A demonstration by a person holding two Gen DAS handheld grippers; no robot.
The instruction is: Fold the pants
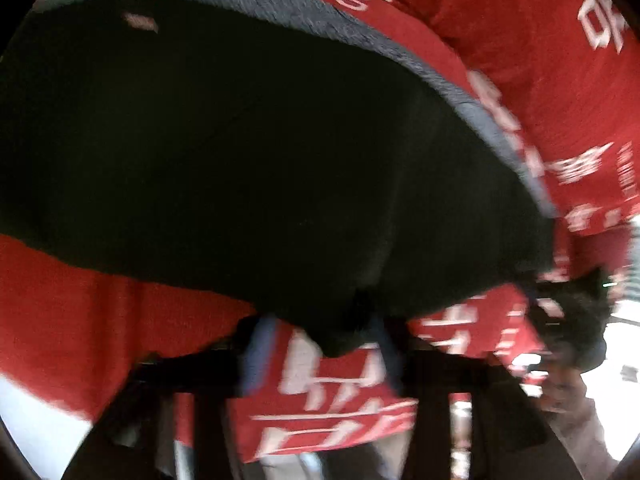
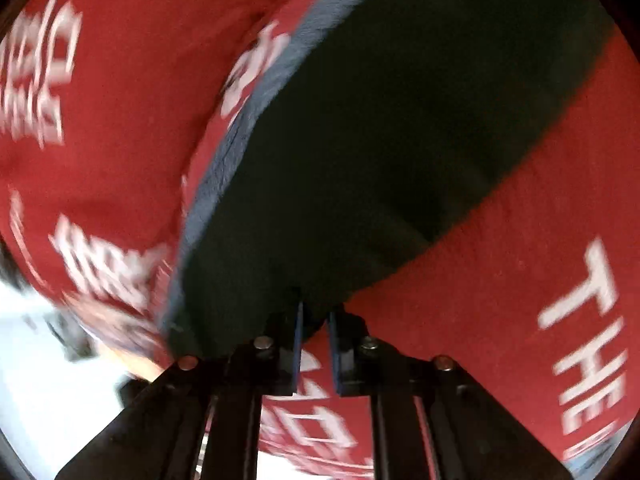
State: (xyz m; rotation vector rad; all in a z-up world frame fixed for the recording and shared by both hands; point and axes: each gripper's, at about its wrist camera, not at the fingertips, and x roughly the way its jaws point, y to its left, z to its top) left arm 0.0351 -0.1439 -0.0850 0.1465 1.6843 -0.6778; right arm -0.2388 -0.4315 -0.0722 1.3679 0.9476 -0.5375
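Observation:
The pants [image 1: 240, 160] are dark, almost black, with a grey waistband [image 1: 400, 52]. They hang stretched and fill most of both views. My left gripper [image 1: 340, 340] is shut on the lower edge of the dark cloth. My right gripper [image 2: 314, 320] is shut on a corner of the pants [image 2: 380, 140], just beside the grey waistband [image 2: 248, 128]. Both views are blurred by motion. The other gripper [image 1: 572, 328] shows at the right edge of the left wrist view, gripping the same cloth.
A red cloth with white lettering [image 1: 520, 40] lies behind and under the pants and also shows in the right wrist view [image 2: 100, 100]. A bright white surface [image 2: 40, 340] shows at the lower left. A hand [image 1: 576, 408] holds the other gripper.

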